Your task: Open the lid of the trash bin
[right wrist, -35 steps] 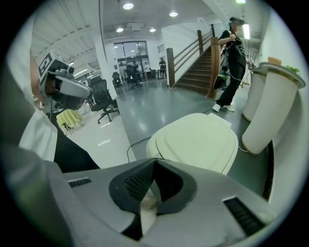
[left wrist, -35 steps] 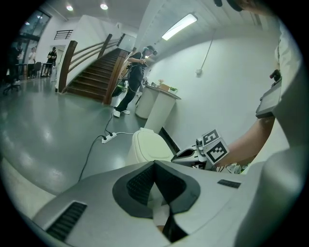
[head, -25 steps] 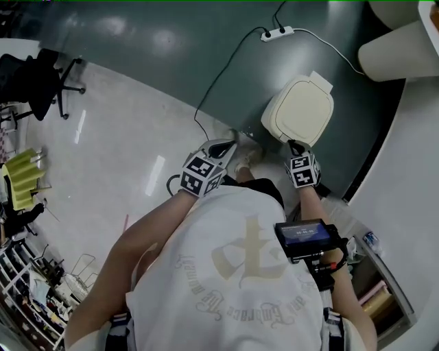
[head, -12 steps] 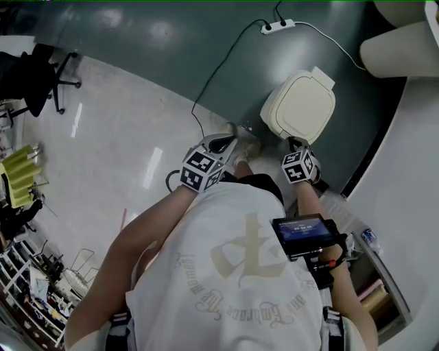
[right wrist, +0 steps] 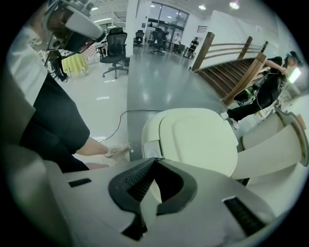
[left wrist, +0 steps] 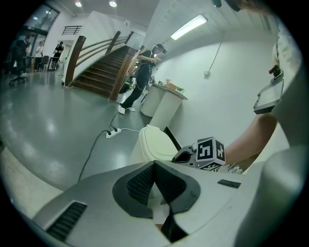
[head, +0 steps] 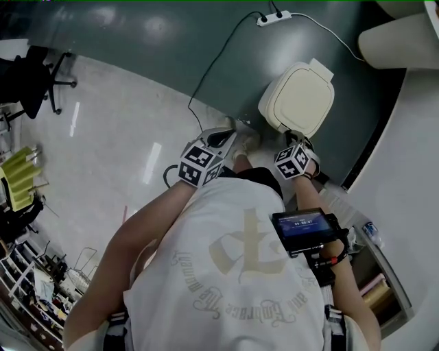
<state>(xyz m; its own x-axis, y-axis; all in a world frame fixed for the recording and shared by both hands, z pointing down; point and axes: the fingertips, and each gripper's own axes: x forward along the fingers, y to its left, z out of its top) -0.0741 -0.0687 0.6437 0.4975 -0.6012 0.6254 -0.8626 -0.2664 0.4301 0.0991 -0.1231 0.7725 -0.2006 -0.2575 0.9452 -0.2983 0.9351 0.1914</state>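
**Head view.**
- Item: cream plastic trash bin with a rounded flip lid (head: 299, 98), standing on the dark green floor (head: 171, 55). The lid is down.
- The bin's long axis runs away from me, from its near rim to the hinge tab on the far side.
- Right hand-held gripper (head: 295, 140): its tip is at the bin's near rim. I cannot tell from here whether it touches.
- Left hand-held gripper (head: 223, 139): off to the bin's left, near it but clearly apart. I judge the right one the nearer and the better placed for the lift.
- White power strip with a black cable (head: 273, 16), beyond the bin.

**Left gripper view.**
- Left hand-held gripper (left wrist: 154, 165): jaws together, nothing between them.
- The bin (left wrist: 153, 144) lies ahead and slightly right, with the right hand-held gripper (left wrist: 179, 157) at its near side.

**Right gripper view.**
- Right hand-held gripper (right wrist: 154, 160): jaws closed at the tips and empty.
- The bin lid (right wrist: 198, 137) lies straight ahead and just beyond the tips. A small square panel (right wrist: 149, 150) on the near rim sits right at them.

**Writing.**
- The bin carries no label that I can see.
- The marker cubes show square patterns only.
- The shirt print and the forearm screen are too small for me to read.
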